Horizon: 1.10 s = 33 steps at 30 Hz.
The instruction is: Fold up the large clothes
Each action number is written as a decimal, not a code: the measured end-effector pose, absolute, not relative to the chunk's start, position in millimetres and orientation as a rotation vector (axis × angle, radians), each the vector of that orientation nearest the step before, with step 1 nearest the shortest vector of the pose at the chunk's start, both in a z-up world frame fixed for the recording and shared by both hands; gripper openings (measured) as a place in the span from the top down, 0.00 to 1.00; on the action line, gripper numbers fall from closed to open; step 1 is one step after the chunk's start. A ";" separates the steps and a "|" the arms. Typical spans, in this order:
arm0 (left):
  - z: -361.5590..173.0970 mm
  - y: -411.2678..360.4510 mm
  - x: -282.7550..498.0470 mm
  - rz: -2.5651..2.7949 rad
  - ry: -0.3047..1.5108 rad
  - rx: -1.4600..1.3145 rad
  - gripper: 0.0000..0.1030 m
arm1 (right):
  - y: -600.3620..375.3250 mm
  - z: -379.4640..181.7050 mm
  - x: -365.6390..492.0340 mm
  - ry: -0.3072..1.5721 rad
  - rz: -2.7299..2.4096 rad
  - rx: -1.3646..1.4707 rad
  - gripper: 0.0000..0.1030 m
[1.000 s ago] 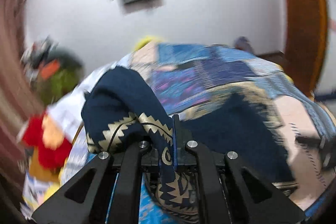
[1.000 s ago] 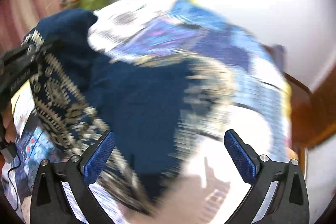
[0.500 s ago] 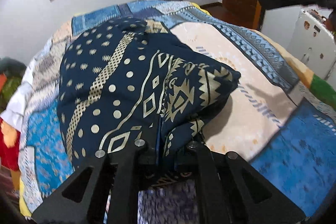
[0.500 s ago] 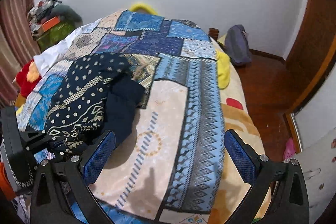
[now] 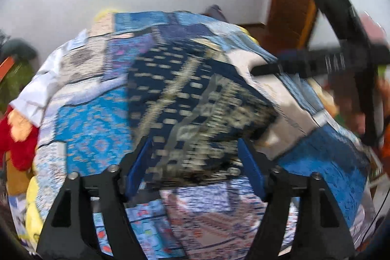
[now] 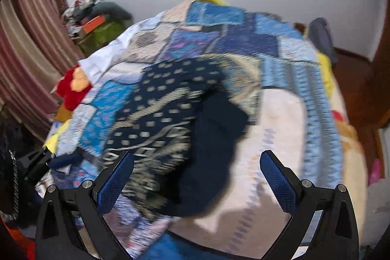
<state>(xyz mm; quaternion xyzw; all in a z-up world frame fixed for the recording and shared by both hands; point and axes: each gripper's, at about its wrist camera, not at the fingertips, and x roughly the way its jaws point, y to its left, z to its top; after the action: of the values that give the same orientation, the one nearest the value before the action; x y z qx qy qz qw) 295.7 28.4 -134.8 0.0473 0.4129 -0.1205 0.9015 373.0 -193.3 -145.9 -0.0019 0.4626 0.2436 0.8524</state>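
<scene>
Looking down, we see our left gripper (image 5: 195,162), jaws just sprung apart, framing the navy patterned garment (image 5: 195,99) on the patchwork bedspread (image 5: 92,133); our right gripper (image 6: 196,177) gapes wide, holding nothing.

Garment (image 5: 195,104) pattern motion-smeared; left tongs (image 5: 195,169) bases cut off at frame bottom.

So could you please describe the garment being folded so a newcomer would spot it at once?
Start from the patchwork bedspread covering the bed. On its left half lies a crumpled dark garment. It alone is navy with cream dots and zigzag bands; the bedspread is lighter blue.
</scene>
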 end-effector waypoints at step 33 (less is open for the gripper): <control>-216.5 87.1 318.5 -0.079 1.013 0.157 0.09 | -234.2 -207.0 356.4 1.136 0.252 -0.216 0.03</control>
<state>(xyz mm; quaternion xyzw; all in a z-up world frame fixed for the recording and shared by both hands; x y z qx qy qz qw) 318.5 87.1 -216.5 0.0750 0.4846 -0.0379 0.8707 356.4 -234.2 -207.0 -0.1020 0.5352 0.1187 0.8301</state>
